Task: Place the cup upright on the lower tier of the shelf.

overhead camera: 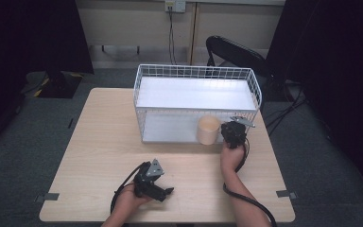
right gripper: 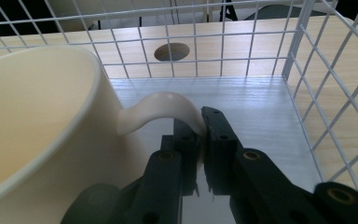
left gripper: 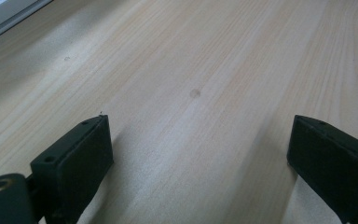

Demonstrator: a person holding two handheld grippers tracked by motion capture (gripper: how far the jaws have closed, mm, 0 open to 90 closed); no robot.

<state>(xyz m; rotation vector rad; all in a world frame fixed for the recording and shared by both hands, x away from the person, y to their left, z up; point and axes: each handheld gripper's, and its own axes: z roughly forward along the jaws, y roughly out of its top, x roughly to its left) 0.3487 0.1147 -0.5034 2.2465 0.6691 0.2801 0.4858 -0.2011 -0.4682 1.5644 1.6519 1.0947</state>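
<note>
**One mug, pinched by its handle at the rack's lower shelf**

Two grippers are ours here, and just one is working. Our right gripper [right gripper: 200, 122] has its jaws clamped nearly together on the curved handle [right gripper: 161, 106] of the cream mug [overhead camera: 208, 130], which sits at the front right of the white wire rack [overhead camera: 196, 72], at the mouth of its lower shelf [right gripper: 242, 100]. Whether the mug's base rests on that shelf or hangs just above it, we cannot tell. Our left gripper [left gripper: 198, 154] waits on the wooden table [overhead camera: 99, 142], well in front of the rack, jaws spread wide around nothing. We judge the placing step is in hand; next we need the mug settled upright inside the rack, then a gentle release.
</note>
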